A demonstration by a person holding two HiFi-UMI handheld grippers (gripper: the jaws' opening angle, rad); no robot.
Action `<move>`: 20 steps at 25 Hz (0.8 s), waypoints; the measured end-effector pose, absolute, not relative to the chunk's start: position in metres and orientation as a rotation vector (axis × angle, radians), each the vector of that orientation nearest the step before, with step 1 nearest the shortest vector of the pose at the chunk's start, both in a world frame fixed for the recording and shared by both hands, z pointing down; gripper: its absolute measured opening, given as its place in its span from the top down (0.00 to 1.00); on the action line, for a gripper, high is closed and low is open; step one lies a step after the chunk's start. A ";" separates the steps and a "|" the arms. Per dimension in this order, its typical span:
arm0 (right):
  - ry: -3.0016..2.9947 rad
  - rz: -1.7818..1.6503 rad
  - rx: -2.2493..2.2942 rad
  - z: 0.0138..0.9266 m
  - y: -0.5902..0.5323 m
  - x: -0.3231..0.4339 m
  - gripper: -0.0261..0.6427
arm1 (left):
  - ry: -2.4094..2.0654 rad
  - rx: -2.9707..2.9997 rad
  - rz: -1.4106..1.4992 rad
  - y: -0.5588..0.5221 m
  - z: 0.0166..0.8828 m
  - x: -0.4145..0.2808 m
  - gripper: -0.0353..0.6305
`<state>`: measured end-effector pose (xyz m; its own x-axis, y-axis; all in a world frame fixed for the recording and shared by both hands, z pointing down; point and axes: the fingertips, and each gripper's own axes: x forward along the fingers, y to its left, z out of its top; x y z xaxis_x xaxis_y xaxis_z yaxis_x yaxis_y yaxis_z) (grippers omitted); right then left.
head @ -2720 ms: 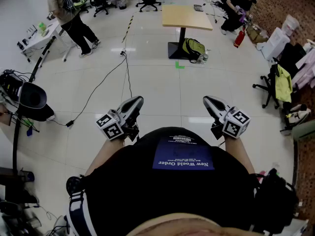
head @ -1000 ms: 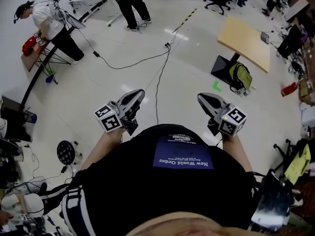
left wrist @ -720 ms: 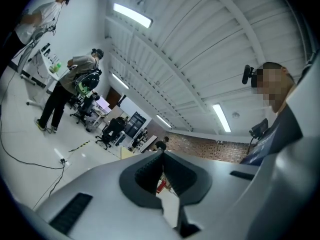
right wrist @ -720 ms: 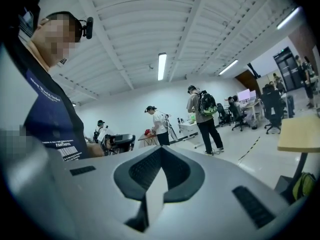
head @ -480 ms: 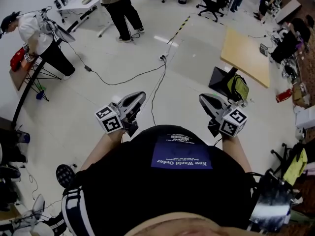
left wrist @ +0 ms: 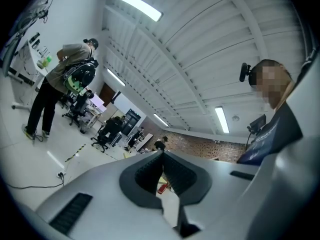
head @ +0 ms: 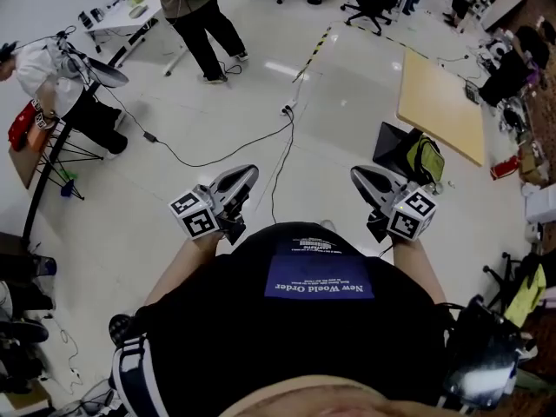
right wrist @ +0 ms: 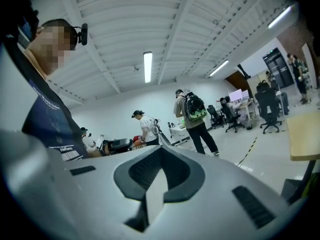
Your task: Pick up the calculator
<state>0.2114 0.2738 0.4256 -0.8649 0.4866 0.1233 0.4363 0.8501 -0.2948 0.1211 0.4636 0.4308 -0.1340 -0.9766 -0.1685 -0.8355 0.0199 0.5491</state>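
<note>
Head view shows the whole room swung round compared with a few seconds ago. The pale floor (head: 174,207) now fills the middle of the picture. The wooden table (head: 439,102), which stood straight ahead at the top, now lies slanted at the right edge, well apart from both arms. A standing person (head: 195,7) and a bent person (head: 43,68) beside a stand have come into the upper left. The green backpack (head: 423,159) leans at the table's foot as before, and a black cable (head: 278,146) now runs across the floor toward the wearer.

Against all this the two tools keep their place in front of the chest. The left gripper (head: 248,174) and the right gripper (head: 358,175) both point forward over bare floor. Each gripper's own view shows its ribbed pads meeting at the tips with nothing between them, so both are closed and empty.

The calculator cannot be made out for certain. A small dark thing (head: 473,92) at the table's far edge may be it, but it is too small to tell. The wearer appears to be turning or walking with the pick not yet begun. By my reading, the task now needs a turn back toward the table, then a gripper opened before any reach
</note>
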 end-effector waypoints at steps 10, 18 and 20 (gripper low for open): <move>-2.770 0.353 -0.947 0.432 0.129 0.095 0.98 | -2.191 1.742 -0.821 0.317 0.430 0.034 0.94; -2.739 0.354 -1.034 0.424 0.028 0.037 0.98 | -2.174 1.799 -0.765 0.190 0.408 -0.006 0.94; -2.754 0.373 -1.016 0.427 0.012 0.027 0.98 | -2.158 1.797 -0.745 0.175 0.413 -0.018 0.94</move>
